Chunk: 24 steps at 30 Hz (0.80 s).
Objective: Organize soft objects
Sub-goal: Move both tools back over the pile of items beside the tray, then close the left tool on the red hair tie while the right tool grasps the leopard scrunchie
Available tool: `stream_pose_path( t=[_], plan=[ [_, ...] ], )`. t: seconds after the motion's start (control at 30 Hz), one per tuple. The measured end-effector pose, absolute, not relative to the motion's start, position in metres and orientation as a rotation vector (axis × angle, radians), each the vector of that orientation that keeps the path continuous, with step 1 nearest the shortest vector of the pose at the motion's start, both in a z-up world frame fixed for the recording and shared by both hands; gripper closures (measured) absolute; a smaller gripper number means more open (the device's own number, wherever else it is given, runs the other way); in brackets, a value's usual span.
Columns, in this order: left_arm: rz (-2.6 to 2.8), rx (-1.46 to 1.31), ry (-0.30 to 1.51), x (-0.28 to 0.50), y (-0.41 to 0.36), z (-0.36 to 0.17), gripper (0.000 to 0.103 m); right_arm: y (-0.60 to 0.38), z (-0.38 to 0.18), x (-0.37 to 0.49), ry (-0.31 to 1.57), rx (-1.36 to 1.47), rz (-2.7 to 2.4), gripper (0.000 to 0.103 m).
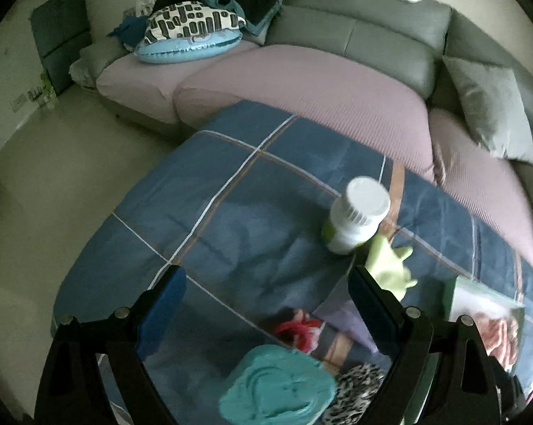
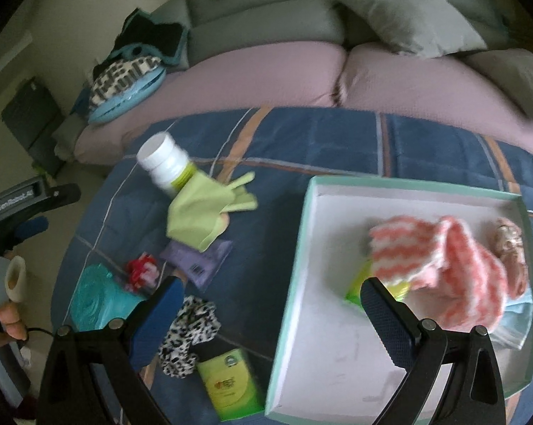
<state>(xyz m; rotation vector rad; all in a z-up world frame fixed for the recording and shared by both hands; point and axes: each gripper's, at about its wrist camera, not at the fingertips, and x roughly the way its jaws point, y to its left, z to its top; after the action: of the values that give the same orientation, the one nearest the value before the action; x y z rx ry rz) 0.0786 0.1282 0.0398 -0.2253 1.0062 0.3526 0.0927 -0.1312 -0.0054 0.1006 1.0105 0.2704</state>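
While both grippers hang above the blue plaid cloth covering the surface w/ jaws spread wide and nothing between them, we see a few ways this could slip. Our right gripper (image 2: pixel 271 304) straddles the near-left wall of the box lid tray (image 2: pixel 291 283); dropping straight down, one finger could catch that wall and tip or shove the tray. Our left gripper (image 1: pixel 266 304) sits over the teal wipes pack (image 1: pixel 277 386), w/ the red-and-pink scrunchie (image 1: pixel 302 329) and leopard scrunchie (image 1: pixel 358 386) crowded close, so a loose closing could pinch two things at once, or take the cloth too. The white bottle (image 2: pixel 165 163) leans at about 11 o'clock from the tray, its lower end tucked under the light green glove (image 2: pixel 202 216); pulling the glove may roll the bottle.

Containers: the tray, at 3 o'clock on the cloth, holds a pink-and-white striped knit piece (image 2: pixel 454 265), a pale pink scrunchie (image 2: pixel 510 248) at its far-right corner, a light blue item (image 2: pixel 517 318) under the knit (prob. a face mask, hard to tell), plus something lime green (image 2: pixel 358 290) peeking from beneath. Its near-left half is bare.

Soft things yet outside, we judge: glove, both scrunchies, maybe the purple pouch (image 2: pixel 199 258). The green box (image 2: pixel 227 382) lies at the tray's 7 o'clock.
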Motion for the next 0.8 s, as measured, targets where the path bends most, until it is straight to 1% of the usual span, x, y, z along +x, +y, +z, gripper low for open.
stream_pose_path(
  t=[0.23, 0.47, 0.6, 0.67, 0.8],
  plan=[
    [0.266, -0.195, 1.105, 0.080, 0.126, 0.017, 0.010, -0.099, -0.026, 0.086, 1.113, 0.057, 0.358, 0.002],
    [0.130, -0.196, 1.227, 0.087, 0.132, -0.009, 0.010, -0.076, -0.040, 0.083, 1.171, 0.028, 0.427, 0.002],
    [0.055, -0.056, 1.306, 0.099, 0.126, -0.017, 0.010, -0.066, -0.046, 0.082, 1.198, 0.021, 0.457, 0.004],
    [-0.018, -0.058, 1.365, 0.105, 0.126, -0.023, 0.010, -0.061, -0.050, 0.082, 1.209, 0.014, 0.468, 0.004],
    [-0.076, -0.033, 1.467, 0.118, 0.127, -0.036, 0.010, -0.055, -0.058, 0.082, 1.231, 0.000, 0.474, 0.010]
  ],
)
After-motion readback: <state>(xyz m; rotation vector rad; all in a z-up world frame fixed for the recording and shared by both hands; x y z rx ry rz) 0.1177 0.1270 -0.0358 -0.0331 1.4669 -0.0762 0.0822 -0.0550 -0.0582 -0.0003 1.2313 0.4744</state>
